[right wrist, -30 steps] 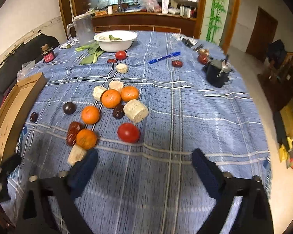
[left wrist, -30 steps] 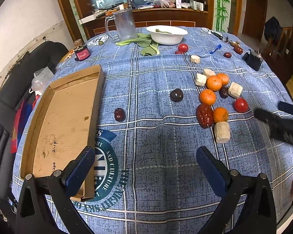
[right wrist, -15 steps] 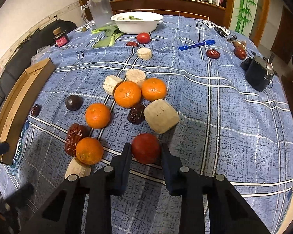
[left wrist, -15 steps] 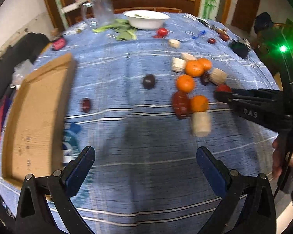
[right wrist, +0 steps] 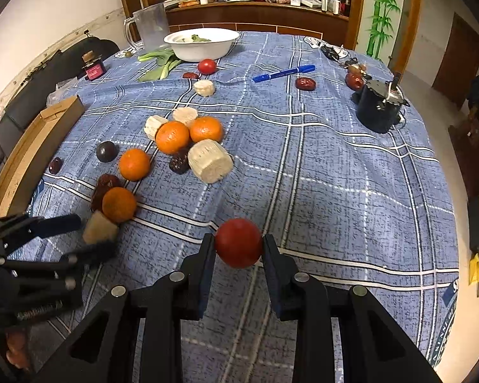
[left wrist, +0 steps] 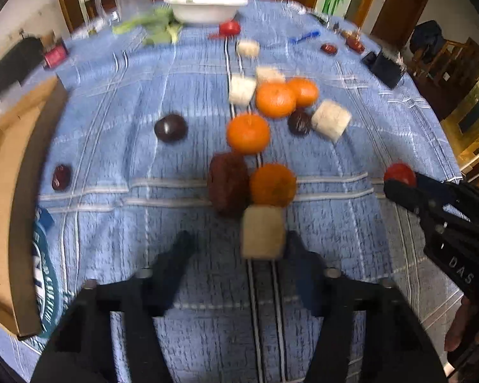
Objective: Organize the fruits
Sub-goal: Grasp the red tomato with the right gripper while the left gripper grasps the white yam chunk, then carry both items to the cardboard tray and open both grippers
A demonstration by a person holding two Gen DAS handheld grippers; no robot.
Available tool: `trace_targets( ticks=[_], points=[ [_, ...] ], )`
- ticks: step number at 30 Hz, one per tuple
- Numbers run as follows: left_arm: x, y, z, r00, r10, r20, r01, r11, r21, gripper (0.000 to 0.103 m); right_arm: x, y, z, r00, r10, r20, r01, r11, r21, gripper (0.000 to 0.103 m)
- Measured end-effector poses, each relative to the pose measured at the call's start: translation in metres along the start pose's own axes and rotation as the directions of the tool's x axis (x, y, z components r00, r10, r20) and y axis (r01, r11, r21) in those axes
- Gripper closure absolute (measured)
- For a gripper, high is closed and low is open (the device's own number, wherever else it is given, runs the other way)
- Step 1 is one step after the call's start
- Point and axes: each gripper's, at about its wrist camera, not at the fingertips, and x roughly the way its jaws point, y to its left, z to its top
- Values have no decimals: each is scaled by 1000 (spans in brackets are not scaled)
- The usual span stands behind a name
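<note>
On the counter [right wrist: 335, 166] a cluster of mandarins [right wrist: 172, 136] and pale chunks [right wrist: 210, 160] is spread left of centre. A cardboard tray [right wrist: 32, 156] is set along the left edge. A bowl [right wrist: 201, 43] and a jug [right wrist: 151, 27] are placed at the far side, a pen [right wrist: 282, 73] right of them. A pale block [left wrist: 262, 235] is found between the left tool's [left wrist: 236, 249] fingers; a tomato [right wrist: 238, 242] is held by the right tool [right wrist: 238, 249] nearest the viewer.

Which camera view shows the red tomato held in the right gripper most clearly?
The right wrist view: the red tomato sits sharp and central, pressed between the fingers. The left wrist view shows it small, blurred at the right edge, partly hidden behind the right gripper.
</note>
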Motion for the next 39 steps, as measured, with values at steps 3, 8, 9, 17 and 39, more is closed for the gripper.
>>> trace_targets(
  ticks=[3, 8, 9, 17, 39],
  points=[
    [1, -4, -2, 999, -37, -3, 37, 999, 6, 78, -2, 0, -3, 1000, 3, 4, -3, 1000, -6, 72],
    [-9, 0, -10, 999, -32, 6, 32, 999, 18, 78, -6, 5, -7, 1000, 24, 12, -24, 1000, -1, 72],
    [-13, 3, -12, 999, -34, 14, 33, 999, 20, 78, -8, 7, -8, 1000, 25, 14, -25, 1000, -2, 72],
    [-56, 49, -24, 996, -51, 72, 55, 997, -46, 78, -21, 30, -14, 999, 29, 24, -28, 1000, -12, 71],
    [-115, 219, -57, 985, 74, 157, -29, 962, -272, 78, -23, 205, 29, 987, 151, 53, -136, 965, -225, 71]
  ],
)
